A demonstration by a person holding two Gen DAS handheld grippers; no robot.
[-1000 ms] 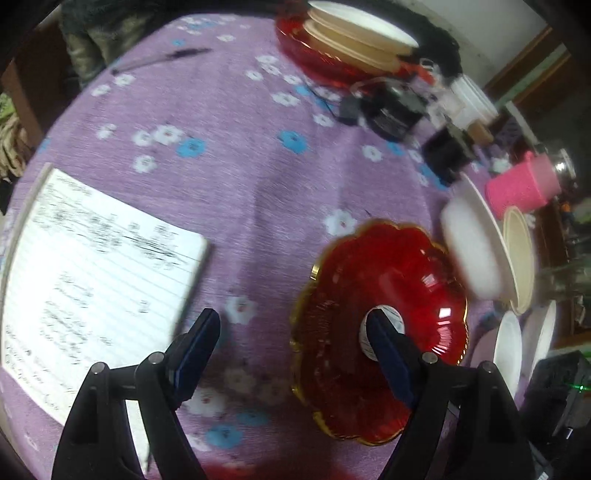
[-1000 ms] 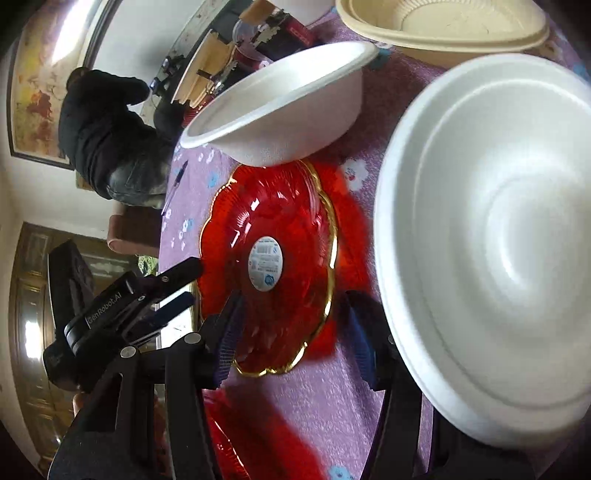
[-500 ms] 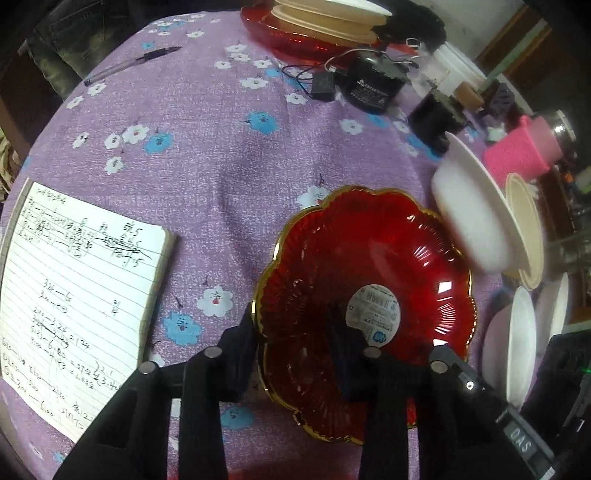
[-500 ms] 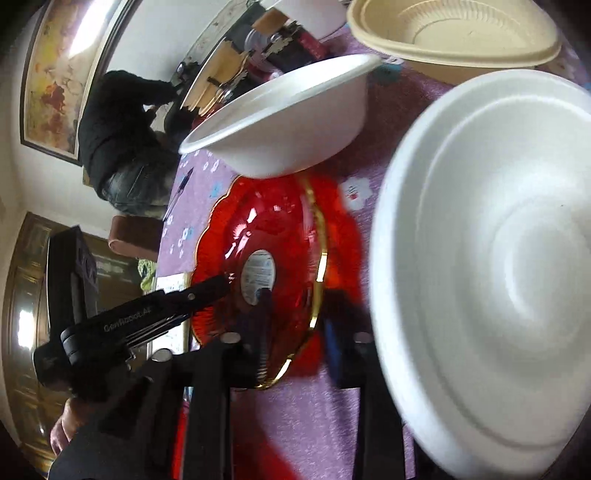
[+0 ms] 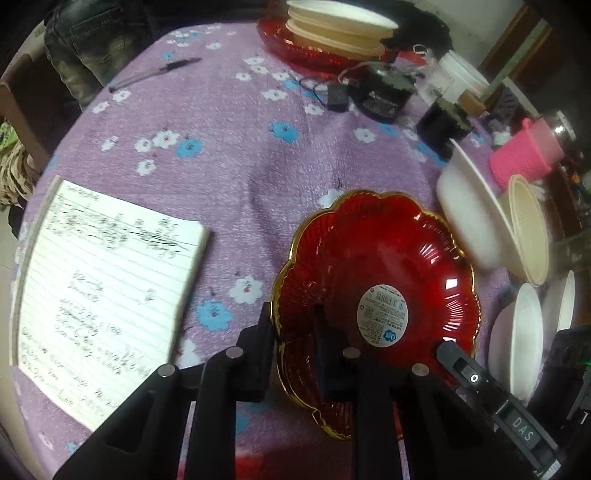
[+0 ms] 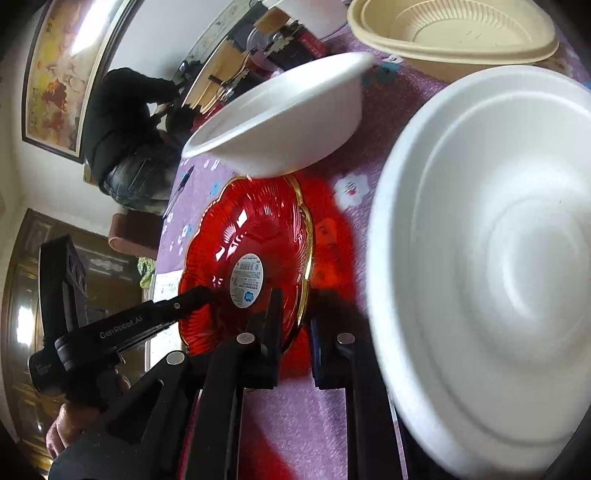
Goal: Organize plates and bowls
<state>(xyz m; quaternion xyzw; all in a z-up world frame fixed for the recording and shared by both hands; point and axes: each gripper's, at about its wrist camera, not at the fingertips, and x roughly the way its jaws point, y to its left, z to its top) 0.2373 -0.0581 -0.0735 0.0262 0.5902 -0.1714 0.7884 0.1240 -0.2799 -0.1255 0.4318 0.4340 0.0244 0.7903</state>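
One red glass plate [image 5: 376, 291] on the purple cloth [image 5: 229, 147], left gripper [image 5: 291, 343] and right gripper [image 6: 295, 332] both closing, clamping opposite rims. Two white bowls (foam) [image 6: 491, 266] [image 6: 280, 122], one beige bowl [image 6: 454, 33] beside it.

The scalloped plate [image 5: 388, 258] was deep translucent red with a thin gold rim and a round white label. Under it the cloth on the desk [image 5: 229, 155] was lilac, scattered with small white and blue flowers. One bowl [image 6: 295, 122] was plain white, another bowl [image 6: 454, 33] pale cream. The notepad [image 5: 103, 291] was white, ruled and covered in dark handwriting. A cup [image 5: 524, 158] was bright pink.
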